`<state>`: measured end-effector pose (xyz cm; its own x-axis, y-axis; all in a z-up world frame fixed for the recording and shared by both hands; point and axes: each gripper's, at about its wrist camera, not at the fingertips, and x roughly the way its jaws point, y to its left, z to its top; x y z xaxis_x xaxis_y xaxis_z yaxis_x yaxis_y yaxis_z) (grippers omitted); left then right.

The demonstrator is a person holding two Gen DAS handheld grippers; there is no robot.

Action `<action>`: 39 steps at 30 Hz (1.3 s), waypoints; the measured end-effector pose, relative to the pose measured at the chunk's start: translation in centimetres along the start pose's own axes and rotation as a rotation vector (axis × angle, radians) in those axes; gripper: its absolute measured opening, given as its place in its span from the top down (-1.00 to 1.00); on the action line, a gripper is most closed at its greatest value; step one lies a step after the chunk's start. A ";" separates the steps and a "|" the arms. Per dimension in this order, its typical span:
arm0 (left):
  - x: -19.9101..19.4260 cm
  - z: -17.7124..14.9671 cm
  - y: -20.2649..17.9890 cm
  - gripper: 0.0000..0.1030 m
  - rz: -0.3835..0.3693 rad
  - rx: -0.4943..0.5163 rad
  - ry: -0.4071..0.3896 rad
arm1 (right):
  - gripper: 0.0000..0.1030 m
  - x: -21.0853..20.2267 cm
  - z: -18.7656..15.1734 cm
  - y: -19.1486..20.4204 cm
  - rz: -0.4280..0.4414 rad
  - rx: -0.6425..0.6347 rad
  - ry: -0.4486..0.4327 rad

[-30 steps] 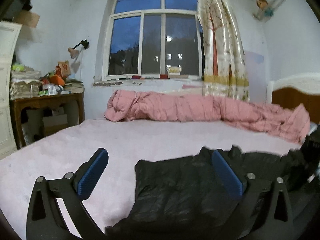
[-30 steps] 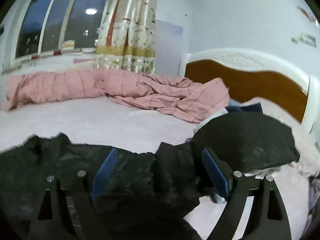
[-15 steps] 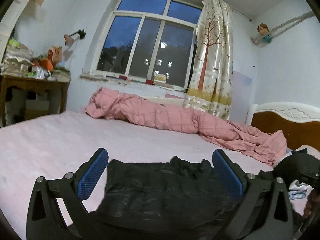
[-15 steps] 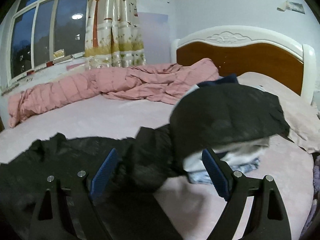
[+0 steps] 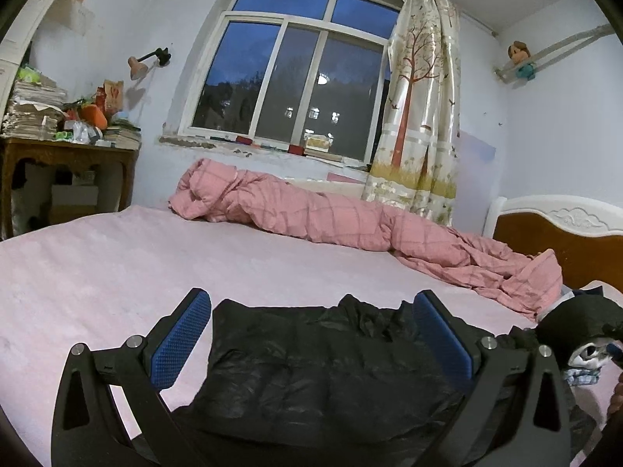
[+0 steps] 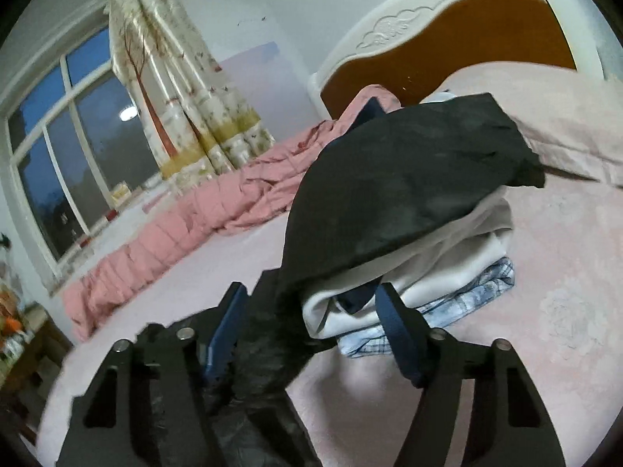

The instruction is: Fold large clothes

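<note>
Right gripper (image 6: 309,329) is reaching into the end of the black jacket (image 5: 331,366) that lies spread on the pink bed (image 5: 97,272). Its jaws have just been closing and are standing half open, with a dark fold of the jacket rising between them, though the pads are not yet pressing on it as far as the right wrist view shows. Just ahead of this gripper and slightly to its right is the stack of folded clothes (image 6: 428,272), topped by a dark garment (image 6: 409,171), and the jacket's edge is lying very near that stack.

To do this step well, the person should be taking only the jacket's own layers and keeping the fingertips short of the white and checked items, since a deep bite could drag the stack along. Pinching near a corner or seam, not the loose middle, should give a straighter fold line, and the slick puffy cloth will likely slip unless the pads close fully.

Left gripper (image 5: 311,334) is hovering wide open, with nothing held, low over the other part of the jacket, which is spreading between and beyond its fingers. It is pointing nearly level toward the rolled pink quilt (image 5: 311,214) far ahead. The right gripper is tilting down toward the bed and is rolled to one side, so the window is leaning in its view.
</note>
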<state>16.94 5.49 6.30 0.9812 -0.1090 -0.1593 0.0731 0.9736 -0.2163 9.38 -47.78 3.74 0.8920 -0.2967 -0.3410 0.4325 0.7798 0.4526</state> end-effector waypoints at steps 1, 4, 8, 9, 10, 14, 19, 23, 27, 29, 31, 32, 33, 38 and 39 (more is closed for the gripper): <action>-0.1 0.0 0.0 -1.00 0.002 0.004 -0.004 | -0.32 -0.1 0.3 -0.3 0.006 -0.003 -0.004; -0.4 0.0 -0.1 -1.00 0.005 0.005 -0.014 | -0.14 0.2 1.1 -0.5 -0.051 -0.039 -0.023; -0.4 0.1 0.6 -1.00 -0.034 -0.042 -0.002 | 0.16 -0.1 1.7 -1.1 -0.087 -0.046 -0.054; -0.4 0.1 0.8 -1.00 -0.040 -0.054 0.001 | 0.25 0.2 1.8 -1.1 -0.115 -0.061 -0.051; -0.4 0.1 0.9 -1.00 -0.043 -0.061 0.003 | 0.30 0.3 2.0 -1.2 -0.138 -0.067 -0.048; 0.0 0.1 1.4 -1.00 -0.036 -0.076 0.017 | 0.49 1.1 2.6 -1.9 -0.121 -0.041 -0.045; 0.0 0.3 1.5 -1.00 -0.049 -0.078 0.019 | 0.88 0.8 3.7 -2.8 -0.011 -0.029 -0.042; -0.5 0.3 0.5 -1.00 -0.019 -0.016 -0.012 | 0.89 0.8 4.7 -3.9 0.151 0.052 -0.015; -0.7 0.1 -0.8 -1.00 -0.014 0.045 -0.025 | 0.90 0.9 4.7 -3.7 0.221 0.064 0.000; -0.6 -0.1 -1.3 -1.00 -0.025 0.061 -0.011 | 0.90 1.4 4.6 -2.4 0.219 0.007 0.003; -0.3 -0.2 -1.4 -1.00 -0.041 0.053 0.010 | 0.90 2.3 4.1 -0.2 0.235 -0.060 0.032; -0.2 -0.2 -1.5 -1.00 -0.044 0.051 0.018 | 0.91 2.7 3.9 1.2 0.246 -0.098 0.045; -0.1 -0.2 -1.7 -1.00 -0.046 0.053 0.022 | 0.91 3.0 3.4 2.7 0.259 -0.137 0.055; 0.1 -0.4 -2.0 -1.00 -0.040 0.068 0.031 | 0.92 3.6 -1.3 11.7 0.365 -0.365 0.151; 0.1 -0.4 -2.0 -1.00 -0.041 0.065 0.035 | 0.92 3.9 -2.9 13.4 0.377 -0.417 0.184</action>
<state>16.86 3.48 6.30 0.9704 -0.1550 -0.1850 0.1258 0.9790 -0.1602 18.26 -36.84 6.13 0.9205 0.1147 -0.3735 -0.0318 0.9748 0.2208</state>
